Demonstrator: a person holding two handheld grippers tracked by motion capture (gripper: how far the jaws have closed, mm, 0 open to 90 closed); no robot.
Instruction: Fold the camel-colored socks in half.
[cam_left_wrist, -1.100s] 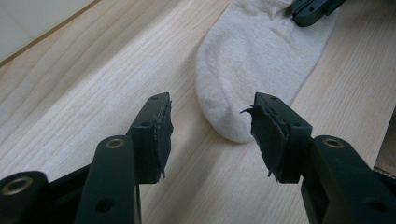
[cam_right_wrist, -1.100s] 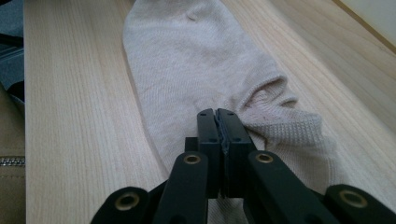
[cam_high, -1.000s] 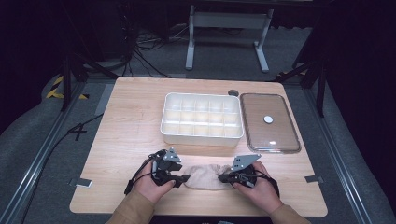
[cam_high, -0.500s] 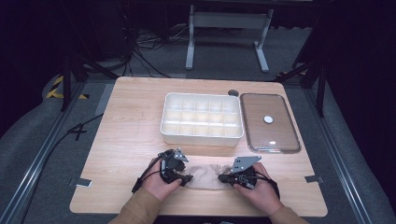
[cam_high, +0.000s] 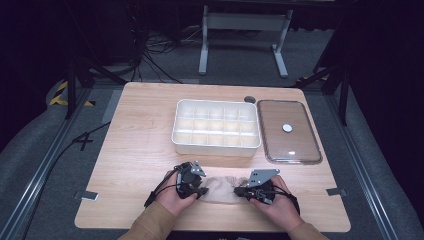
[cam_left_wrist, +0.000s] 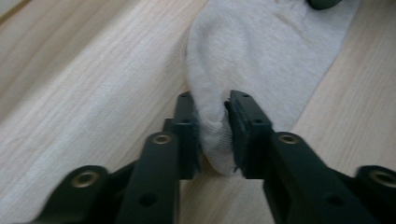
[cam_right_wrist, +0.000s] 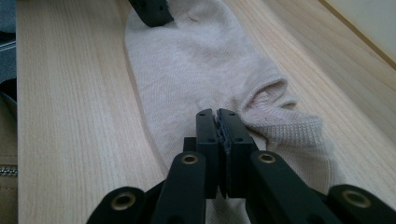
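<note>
Sock (cam_right_wrist: 196, 65) pale beige, perhaps cream; tray (cam_high: 216, 146) white; table (cam_high: 140, 130) light woodgrain.

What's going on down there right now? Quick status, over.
Left gripper jaws just closed, pinching sock end. Right gripper shut on other end. Sock flat on table. Nothing in the way.

A white divided tray (cam_high: 216, 126) sits beyond the grippers, a clear lid (cam_high: 289, 131) just right of it, both on the table (cam_high: 140, 135).
</note>
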